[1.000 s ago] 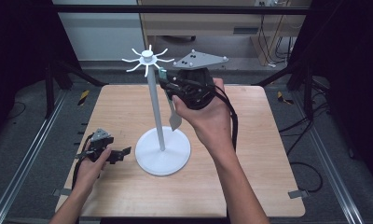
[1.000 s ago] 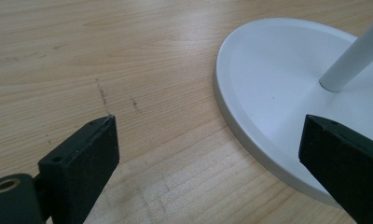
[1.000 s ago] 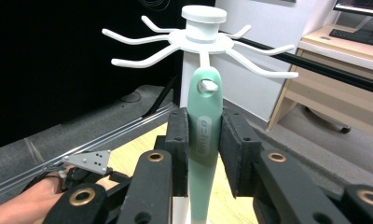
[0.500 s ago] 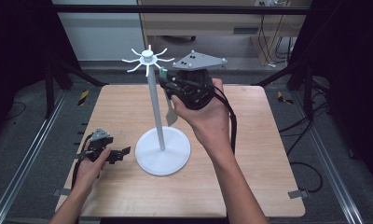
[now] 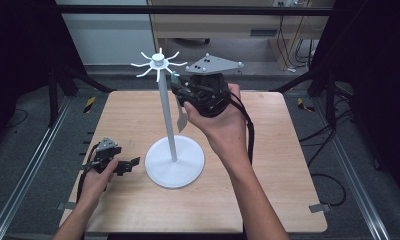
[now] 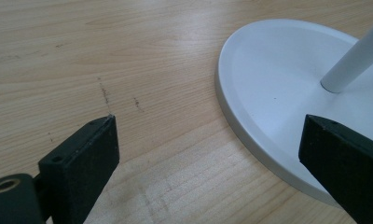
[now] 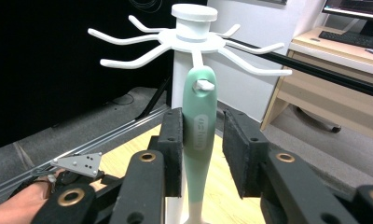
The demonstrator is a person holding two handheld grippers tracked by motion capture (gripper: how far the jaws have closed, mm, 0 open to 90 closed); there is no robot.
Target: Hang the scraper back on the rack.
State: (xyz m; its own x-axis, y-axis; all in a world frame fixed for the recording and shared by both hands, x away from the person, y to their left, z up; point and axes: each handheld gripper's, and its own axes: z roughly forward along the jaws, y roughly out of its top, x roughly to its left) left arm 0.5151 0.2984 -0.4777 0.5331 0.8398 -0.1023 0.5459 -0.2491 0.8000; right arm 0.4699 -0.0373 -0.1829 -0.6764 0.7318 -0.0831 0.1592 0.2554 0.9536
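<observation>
Right gripper view: right gripper [image 7: 203,154] just opening off hooked green-handled utensil [image 7: 199,140]; left gripper [image 6: 208,158] wide

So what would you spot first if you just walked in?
The tall white rack standing mid-table, with curly hooks on top. A green tool hangs from one hook, and the right claw, whose jaws have just been opening, sits around its handle with a gap on one side. The left claw rests open by the rack's base.
</observation>
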